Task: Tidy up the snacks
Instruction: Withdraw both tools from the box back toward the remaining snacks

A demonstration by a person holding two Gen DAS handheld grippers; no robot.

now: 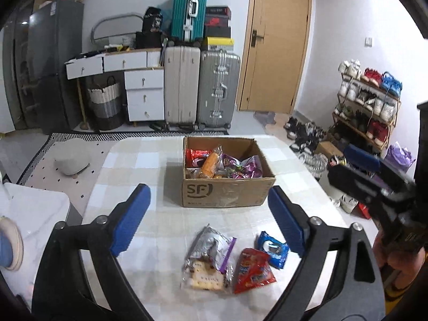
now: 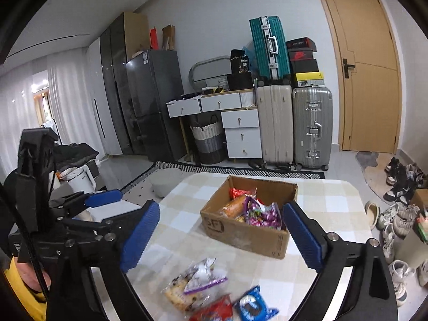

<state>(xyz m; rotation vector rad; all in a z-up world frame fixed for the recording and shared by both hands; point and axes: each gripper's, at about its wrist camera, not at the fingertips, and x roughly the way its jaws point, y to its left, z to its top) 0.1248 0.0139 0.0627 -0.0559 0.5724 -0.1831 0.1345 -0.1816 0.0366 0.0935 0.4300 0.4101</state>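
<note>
While both of your grippers hang above the checked table (image 1: 149, 157), neither one holds anything. Your left gripper (image 1: 211, 219) fills the lower half of its own view with its jaws spread wide, the blue pads (image 1: 131, 222) standing well apart on either side of the frame. Your right gripper (image 2: 222, 235) is likewise wide open in its own view, and it also shows at the right edge of the left view as a dark, blurred shape.

At the centre of the left view sits the cardboard box (image 1: 227, 192), open at the top and marked SF on its near wall. Inside it lie several snacks: a red packet (image 1: 196, 156) at the left, an orange packet (image 1: 210, 165) leaning beside it, and purple packets (image 1: 240, 167) toward the right. You can see more wrappers beneath them, though they are too crowded to tell apart.

On the table near the bottom of the left view, between the pads and well short of the box, three snacks lie close together: a clear bag of biscuits (image 1: 207, 264) with a purple strip, a red packet (image 1: 252, 270) touching its right side, and a blue packet (image 1: 272, 248) just above that one. In the right view these three appear at the bottom centre, somewhat blurred.
</note>
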